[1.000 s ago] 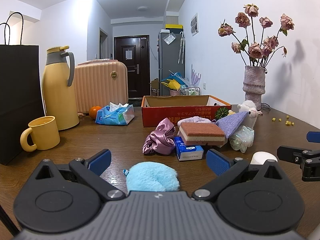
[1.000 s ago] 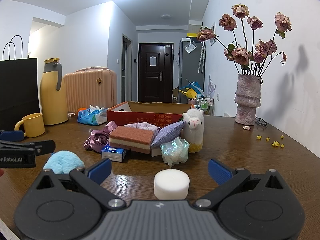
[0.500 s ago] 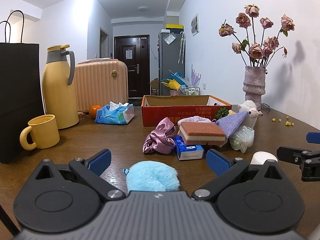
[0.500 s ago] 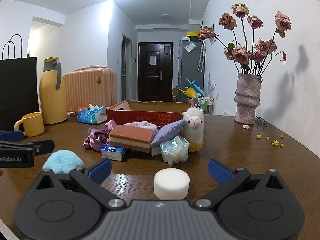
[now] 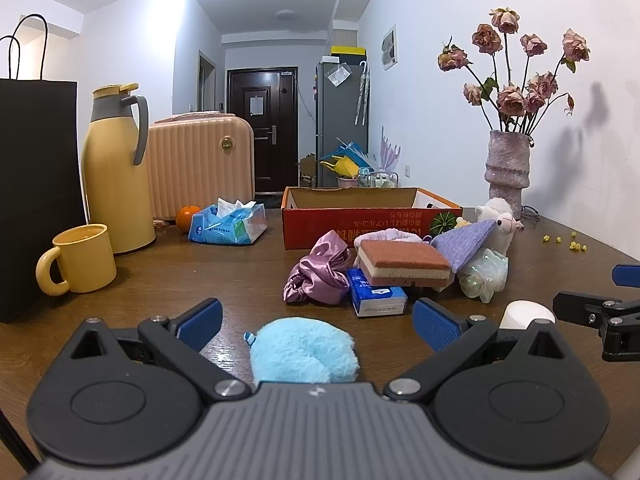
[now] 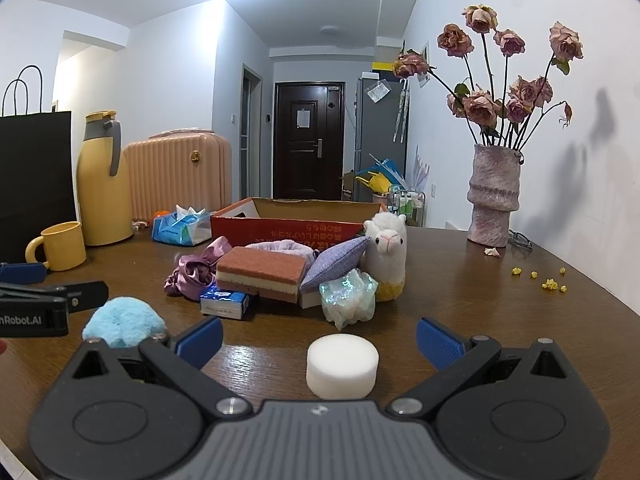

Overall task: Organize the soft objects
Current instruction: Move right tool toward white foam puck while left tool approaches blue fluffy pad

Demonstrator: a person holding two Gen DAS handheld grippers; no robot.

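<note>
My left gripper (image 5: 316,322) is open, with a fluffy blue puff (image 5: 304,354) lying on the table between its fingers. My right gripper (image 6: 318,338) is open around a white foam cylinder (image 6: 342,366) standing on the table. Beyond them lies a pile: a purple satin scrunchie (image 5: 316,274), a brown-topped sponge (image 5: 402,266), a purple cushion (image 5: 464,242), an alpaca plush (image 6: 386,248), an iridescent wad (image 6: 348,296) and a small blue tissue pack (image 5: 376,296). Behind the pile stands an open orange cardboard box (image 5: 368,216).
A yellow mug (image 5: 80,258), a yellow thermos (image 5: 116,164), a black paper bag (image 5: 36,184), a pink suitcase (image 5: 200,168), a blue wipes pack (image 5: 228,226) and an orange (image 5: 187,216) stand at left. A vase of dried roses (image 6: 494,196) stands at right.
</note>
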